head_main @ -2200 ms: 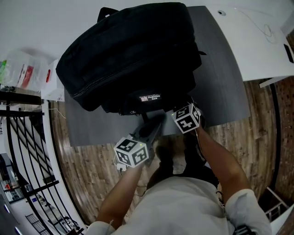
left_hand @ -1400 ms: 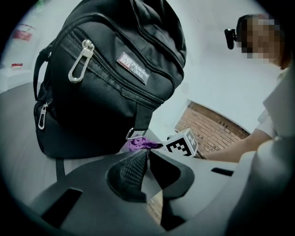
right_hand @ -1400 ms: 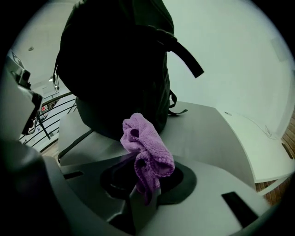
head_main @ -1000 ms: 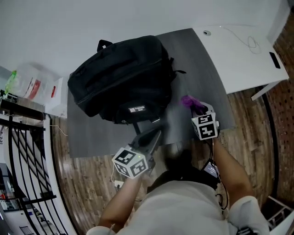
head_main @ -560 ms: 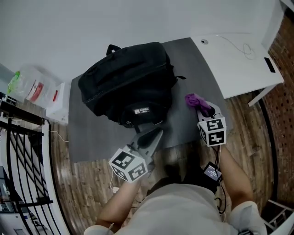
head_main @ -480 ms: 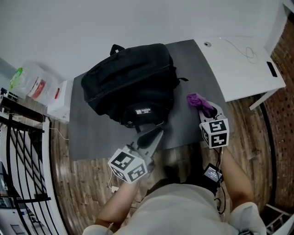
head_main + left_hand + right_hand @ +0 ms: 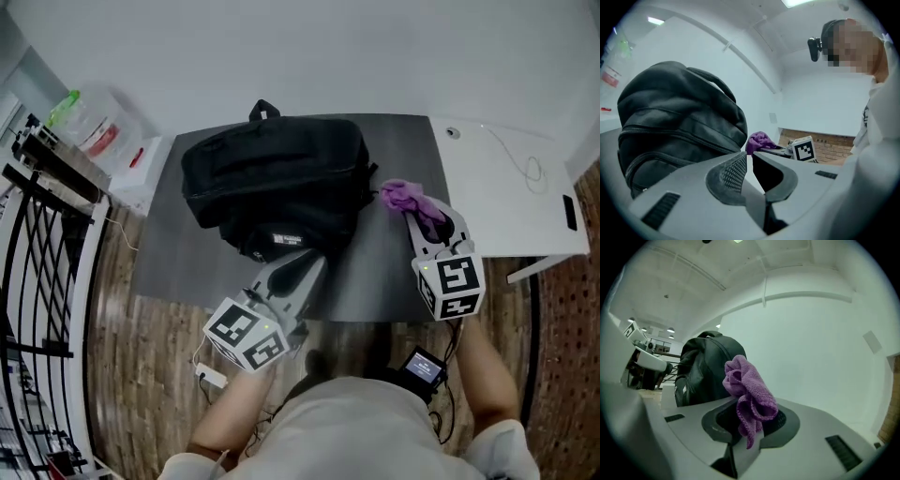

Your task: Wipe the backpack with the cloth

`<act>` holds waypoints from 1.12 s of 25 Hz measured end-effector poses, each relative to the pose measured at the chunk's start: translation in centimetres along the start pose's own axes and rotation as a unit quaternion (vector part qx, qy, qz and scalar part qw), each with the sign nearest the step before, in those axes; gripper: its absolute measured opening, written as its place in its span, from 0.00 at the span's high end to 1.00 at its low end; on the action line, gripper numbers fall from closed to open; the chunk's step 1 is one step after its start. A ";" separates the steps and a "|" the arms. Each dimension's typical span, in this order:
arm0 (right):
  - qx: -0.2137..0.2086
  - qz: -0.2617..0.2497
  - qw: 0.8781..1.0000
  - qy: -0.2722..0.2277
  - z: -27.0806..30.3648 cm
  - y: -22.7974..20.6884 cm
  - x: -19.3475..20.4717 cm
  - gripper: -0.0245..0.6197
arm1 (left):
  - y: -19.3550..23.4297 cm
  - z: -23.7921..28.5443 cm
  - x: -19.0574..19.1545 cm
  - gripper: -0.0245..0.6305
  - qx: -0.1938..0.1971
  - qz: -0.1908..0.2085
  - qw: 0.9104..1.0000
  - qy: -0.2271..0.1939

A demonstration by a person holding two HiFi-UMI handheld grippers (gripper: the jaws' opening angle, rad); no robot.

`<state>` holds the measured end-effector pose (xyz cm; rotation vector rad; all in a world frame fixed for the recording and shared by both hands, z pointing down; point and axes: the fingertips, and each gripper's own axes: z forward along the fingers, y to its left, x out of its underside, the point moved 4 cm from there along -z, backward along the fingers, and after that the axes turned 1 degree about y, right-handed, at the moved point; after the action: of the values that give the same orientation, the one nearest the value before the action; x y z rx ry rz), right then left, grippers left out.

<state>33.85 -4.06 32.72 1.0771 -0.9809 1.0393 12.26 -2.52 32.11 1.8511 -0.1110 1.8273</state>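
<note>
Gripping soft, light cloth [image 7: 405, 195] bunched in right gripper [image 7: 429, 223] jaws, right of the likely floppy backpack [image 7: 272, 183]; left gripper [image 7: 305, 264] jaws nearly closed, empty, free to brace it.

The white label [image 7: 287, 239] on the backpack [image 7: 272, 178] is too small to read

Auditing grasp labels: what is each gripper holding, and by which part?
Right gripper holds the crumpled purple fabric cloth, pinched by its bunched lower end; the rest bulges past the jaws. Left gripper holds nothing, jaws nearly together.
</note>
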 end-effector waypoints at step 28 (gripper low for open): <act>-0.143 -0.314 0.912 -0.222 4.3 5.6 -13.6 0.82 | -2.0 3.0 -3.8 0.93 -0.100 0.019 0.993 -0.067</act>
<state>24.91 -9.70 21.61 1.2848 -0.9999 0.1146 15.49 -3.21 28.05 1.8388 -0.3659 1.6489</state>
